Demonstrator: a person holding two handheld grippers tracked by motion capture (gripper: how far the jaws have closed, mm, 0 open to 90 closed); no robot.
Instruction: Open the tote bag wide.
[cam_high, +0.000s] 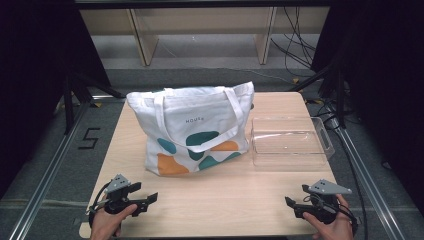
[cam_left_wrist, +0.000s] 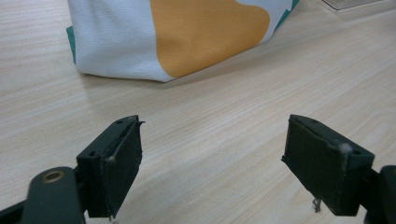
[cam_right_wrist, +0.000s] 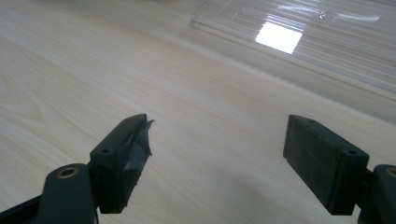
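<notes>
Resting near the front left corner of the pale wooden desk (cam_high: 235, 200), the left gripper (cam_high: 150, 199) has its black fingers (cam_left_wrist: 116, 163) spread with nothing between them, pointing toward the white canvas tote bag with teal and orange blotches (cam_high: 195, 127), which lies on the desk's middle, well apart from it. Just to the right of the bag sits a clear rectangular plastic bin (cam_high: 290, 141), and at the front right corner the right gripper (cam_high: 291, 205) likewise holds its fingers (cam_right_wrist: 322, 161) spread over bare wood.
</notes>
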